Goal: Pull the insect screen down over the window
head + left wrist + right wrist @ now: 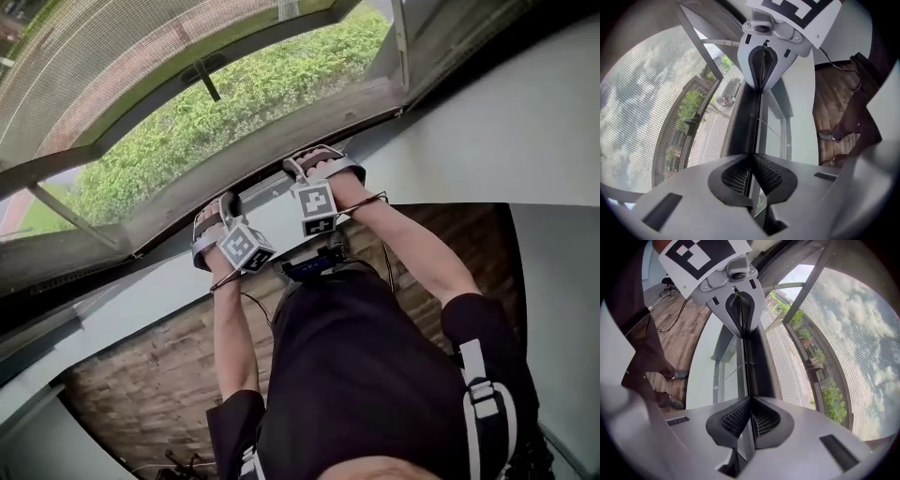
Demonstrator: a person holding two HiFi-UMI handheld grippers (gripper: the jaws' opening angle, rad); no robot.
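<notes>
Dark cloth of my shirt point(356, 375) fills the bottom of the head view. Both my forearms point(412, 246) reach up from it to the lower edge of the window. My left hand-held gripper point(223, 208) and my right hand-held gripper point(302, 169) sit side by side there, near each other but apart, each with its marker cube turned up toward me.

Seen along its own jaws, the left hand-held gripper point(752, 158) is clenched. Its ribbed pads meet on a thin pale strip, which looks like a lip along the inner side of the dark pull bar point(746, 123). The right hand-held gripper point(750, 400) is clenched the same way on that strip of the pull bar point(757, 363). Each of these views also shows the other gripper farther along the bar, its jaws pinched together on it.

The insect screen point(647, 117) spreads from the outer side of the bar, its fine mesh stretched across the opening, with a parked car point(727, 92) visible through it. In the head view the mesh shows plainly at the window's top left corner point(84, 66), with green shrubs point(272, 89) outside. The bar lies low in the frame, running alongside the white sill point(801, 112). Wooden floor point(141, 375) lies below me.
</notes>
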